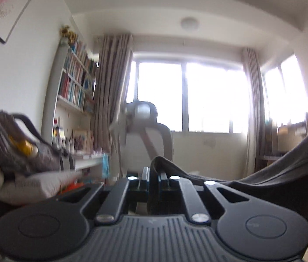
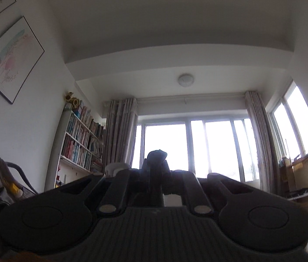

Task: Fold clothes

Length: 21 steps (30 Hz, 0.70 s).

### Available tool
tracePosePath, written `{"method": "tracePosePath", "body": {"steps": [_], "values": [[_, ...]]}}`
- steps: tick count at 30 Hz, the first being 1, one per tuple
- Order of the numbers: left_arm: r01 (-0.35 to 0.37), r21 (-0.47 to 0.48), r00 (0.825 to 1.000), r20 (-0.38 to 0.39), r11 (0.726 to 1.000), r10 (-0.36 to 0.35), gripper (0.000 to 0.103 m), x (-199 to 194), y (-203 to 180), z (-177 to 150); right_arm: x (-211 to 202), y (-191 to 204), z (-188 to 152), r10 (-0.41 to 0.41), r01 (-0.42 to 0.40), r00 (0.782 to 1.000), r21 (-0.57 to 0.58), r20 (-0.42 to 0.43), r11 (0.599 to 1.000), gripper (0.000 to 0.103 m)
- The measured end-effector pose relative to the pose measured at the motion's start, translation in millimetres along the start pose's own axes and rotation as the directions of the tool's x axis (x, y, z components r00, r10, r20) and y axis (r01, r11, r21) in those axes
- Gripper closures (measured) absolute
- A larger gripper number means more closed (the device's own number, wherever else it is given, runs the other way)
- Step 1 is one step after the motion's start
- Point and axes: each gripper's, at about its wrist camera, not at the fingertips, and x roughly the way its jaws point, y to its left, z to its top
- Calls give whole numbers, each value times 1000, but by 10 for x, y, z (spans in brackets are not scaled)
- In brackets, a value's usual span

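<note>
A: L gripper (image 1: 154, 174), status?
B: Jaws pressed nearly together, pinching a fold of dark grey garment (image 1: 274, 174). Cloth bunches up over the fingertips, then runs off to the right and rises toward the right frame edge as one taut-ish band.

A: R gripper (image 2: 156, 168)?
B: Jaws also close together, w/ a dark wad of the same-looking fabric (image 2: 156, 154) poking up betw. the tips. Backlit by the window (image 2: 165, 146), so colour can't be told; reads as silhouette only. Rest of the cloth not vis. in the R view.

A: So where's the garment overall?
B: In the air, pinched by both grippers. L view shows the span hanging betw. the grip pt and the right edge, sagging slightly in the middle. No surface under it vis.

A: Camera attitude?
B: L view approx. level, facing office chair (image 1: 149, 131) and curtain (image 1: 112, 91). R view tilted up more, lots of ceiling, ceiling lamp (image 2: 185, 79) near centre.

A: Bkgd items?
B: Bookshelf (image 1: 75, 80) on left wall, framed print (image 2: 10, 59) above it, grey backpack (image 1: 12, 144) at left w/ sth yellow in its pocket. L view slightly blurred.
</note>
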Motion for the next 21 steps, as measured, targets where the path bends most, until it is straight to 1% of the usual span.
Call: {"method": "tracePosePath", "body": {"steps": [3, 5, 6, 8, 9, 10, 12, 13, 15, 16, 18, 19, 21], "values": [[-18, -21, 995, 99, 1000, 20, 96, -157, -33, 338, -10, -45, 227, -6, 8, 997, -23, 79, 1000, 93], [-24, -5, 989, 144, 1000, 25, 96, -209, -91, 496, -12, -75, 371, -9, 13, 992, -36, 127, 999, 93], [-28, 7, 986, 164, 1000, 27, 96, -229, -124, 566, 7, -93, 407, -11, 17, 990, -41, 138, 999, 93], [-51, 48, 980, 193, 998, 40, 96, -187, -193, 629, 88, -124, 399, -31, 39, 989, -53, 142, 998, 93], [-65, 69, 980, 194, 995, 51, 96, -116, -219, 613, 152, -132, 335, -47, 55, 991, -58, 129, 997, 93], [-81, 85, 982, 177, 993, 65, 96, 3, -231, 549, 227, -140, 219, -61, 68, 992, -60, 108, 996, 93], [-112, 119, 985, 141, 987, 95, 96, 251, -251, 399, 422, -160, -127, -85, 87, 996, -64, 33, 994, 93], [-134, 145, 986, 121, 980, 117, 96, 409, -257, 264, 531, -171, -328, -96, 95, 995, -65, -13, 993, 93], [-185, 213, 981, 93, 959, 169, 96, 769, -281, -55, 786, -144, -819, -115, 105, 986, -84, -123, 991, 93], [-205, 248, 978, 77, 947, 192, 96, 963, -292, -224, 924, -119, -1095, -124, 108, 975, -98, -183, 989, 93], [-218, 320, 975, 23, 922, 222, 96, 1402, -312, -612, 1202, -68, -1674, -144, 110, 940, -125, -308, 986, 93], [-198, 347, 975, -29, 917, 221, 96, 1639, -323, -835, 1333, -49, -1961, -156, 113, 917, -137, -367, 984, 93], [-154, 399, 966, -130, 904, 222, 96, 2098, -344, -1293, 1563, -134, -2543, -186, 126, 857, -154, -482, 980, 93]]}}
